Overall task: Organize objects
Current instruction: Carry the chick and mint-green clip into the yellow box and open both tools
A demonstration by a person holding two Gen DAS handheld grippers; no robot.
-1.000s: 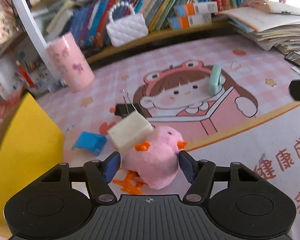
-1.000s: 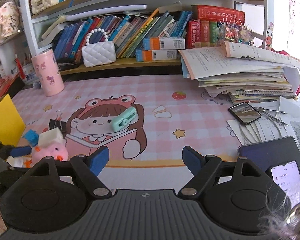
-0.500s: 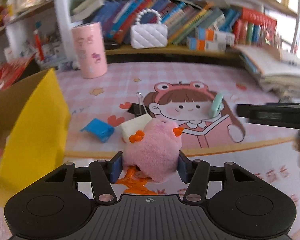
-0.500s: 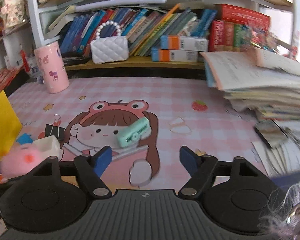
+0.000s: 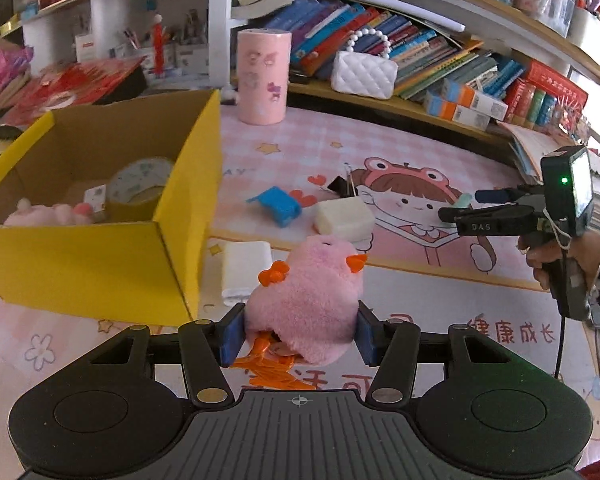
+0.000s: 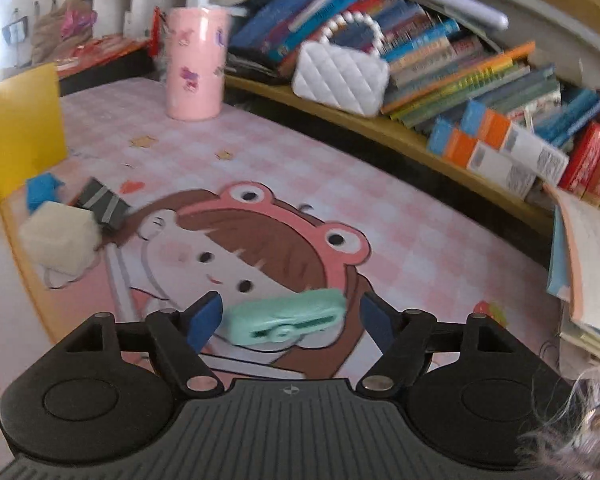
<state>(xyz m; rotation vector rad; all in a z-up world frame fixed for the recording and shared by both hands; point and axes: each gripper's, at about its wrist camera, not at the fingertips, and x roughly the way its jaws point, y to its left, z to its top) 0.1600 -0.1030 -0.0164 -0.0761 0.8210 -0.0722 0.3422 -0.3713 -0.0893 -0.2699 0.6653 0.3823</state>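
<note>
The left gripper (image 5: 300, 332) pinches a fuzzy pink chick (image 5: 306, 300), beak pointing right, just right of the yellow cardboard box (image 5: 100, 256). The right gripper's (image 6: 290, 322) jaws are opening around a smooth mint clip (image 6: 286, 318) lying on the mat (image 6: 300, 184), its long axis running crosswise between the pads, which stand clear of it. Only the left view shows inside the box: a tape roll (image 5: 140, 186) and a pink plush (image 5: 44, 214). Right of the box lie a white block (image 5: 344, 218) and a blue piece (image 5: 276, 206).
</note>
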